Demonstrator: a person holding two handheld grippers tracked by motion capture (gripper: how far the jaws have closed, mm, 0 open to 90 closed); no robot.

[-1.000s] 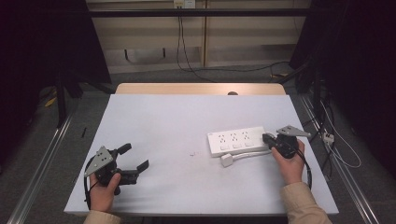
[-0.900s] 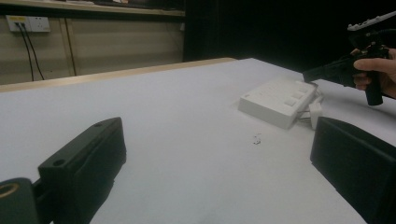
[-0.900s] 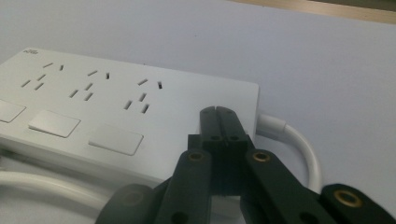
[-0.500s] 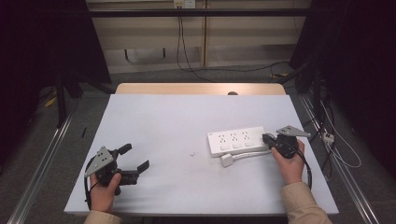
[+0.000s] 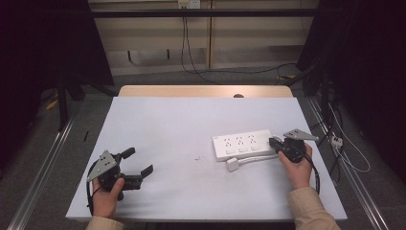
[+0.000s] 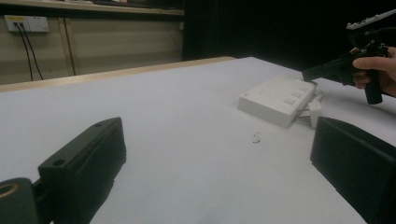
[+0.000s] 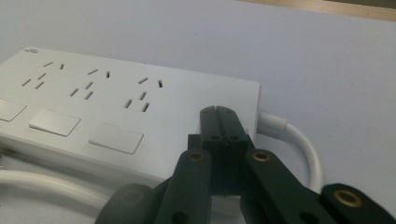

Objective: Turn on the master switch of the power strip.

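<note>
Right gripper (image 7: 223, 112): jaws pressed together, nothing between them, tips resting over the cord end of the white power strip (image 7: 107, 102). Left gripper (image 5: 138, 163): jaws spread wide, empty, sitting low near the front left of the grey table (image 5: 191, 120). Power strip lay flat on the right half, three sockets and three switches facing up. White cord (image 7: 299, 140) looped out of its end and back along the front to a small white plug (image 5: 233, 165) just beside it.
</note>
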